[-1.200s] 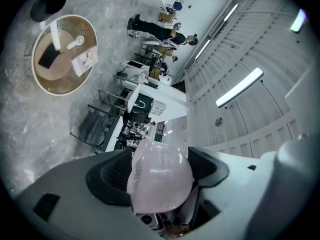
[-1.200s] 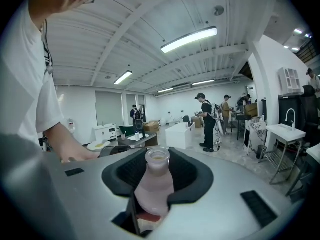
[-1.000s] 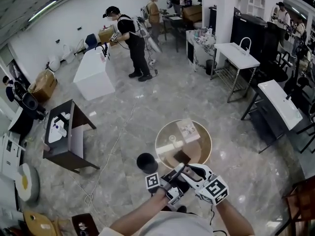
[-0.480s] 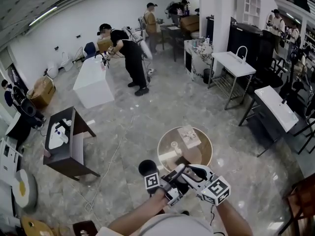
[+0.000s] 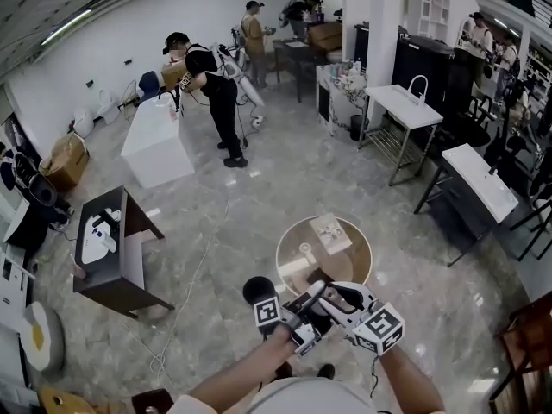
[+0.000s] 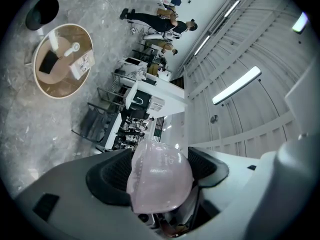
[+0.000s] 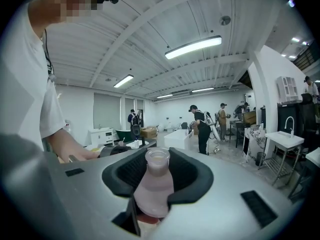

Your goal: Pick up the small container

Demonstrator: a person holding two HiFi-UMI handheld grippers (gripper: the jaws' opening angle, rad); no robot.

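Grey marble-patterned floor (image 5: 259, 188) covers a large open room with white walls and ceiling strip lights.

At far left stands a dark low side table (image 5: 129, 266) carrying white items. Beyond it, a person in black clothing (image 5: 211, 89) bends over a white rectangular block (image 5: 155, 145).

Near the centre, a black round bin (image 5: 257, 290) stands on the floor just left of a round brown surface (image 5: 349, 261). That surface carries a pale printed box (image 5: 330, 231), a small white object (image 5: 304, 250) and a dark rectangular object (image 5: 302, 276). At far right stand two white basins on metal frames (image 5: 412, 102).

Both grippers are held close together at the near edge of the head view, just near of the round surface and clear of it.

- Left gripper (image 6: 160, 170): the jaws stand at a narrow gap, clamped on a translucent pale-pink rounded container (image 6: 160, 179). The black pads press its two sides.
- Right gripper (image 7: 159, 171): the jaws stand at a narrow gap, clamped on a small translucent pale-pink bottle (image 7: 155, 186). Its open neck points away from the camera, and the pads grip the body below the neck.

It cannot be told whether the two gripper views show one item or two.
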